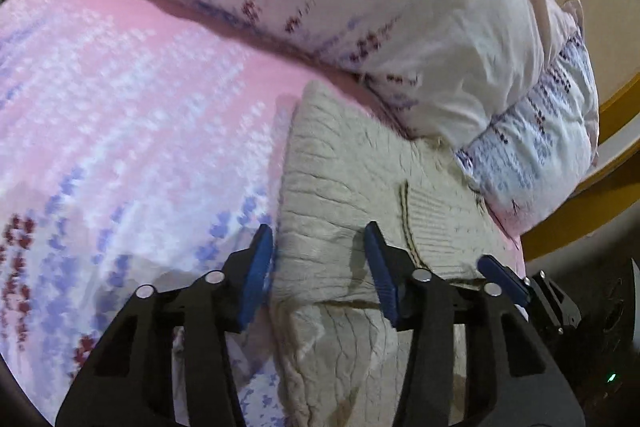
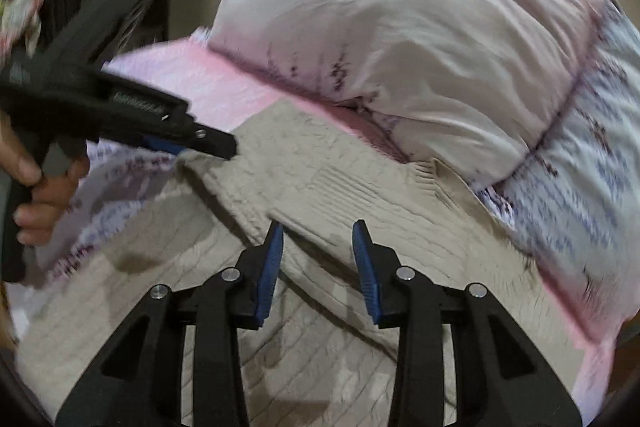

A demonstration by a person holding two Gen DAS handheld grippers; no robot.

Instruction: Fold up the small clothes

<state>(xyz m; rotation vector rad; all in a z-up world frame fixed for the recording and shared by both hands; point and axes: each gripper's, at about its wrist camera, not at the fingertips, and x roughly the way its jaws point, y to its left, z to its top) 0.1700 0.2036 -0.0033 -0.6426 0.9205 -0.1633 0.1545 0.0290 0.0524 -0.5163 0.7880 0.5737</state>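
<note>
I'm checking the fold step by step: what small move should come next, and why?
Probably lower the left gripper onto the edge of the beige cable-knit sweater and close. Its jaws stand apart over that edge with nothing pinched, and the right gripper also hangs open above the knit, on the pink floral bedsheet.

- A bed (image 1: 132, 75) is wearing a pink floral sheet.
- A beige knitted sweater (image 1: 340, 187) is lying on it.
- A pale floral pillow (image 1: 360, 7) is resting beside the sweater.

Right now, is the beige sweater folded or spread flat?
Partly folded: the sweater has a layer doubled over itself, its ribbed edge lying diagonally across the lower knit on the bed.
</note>
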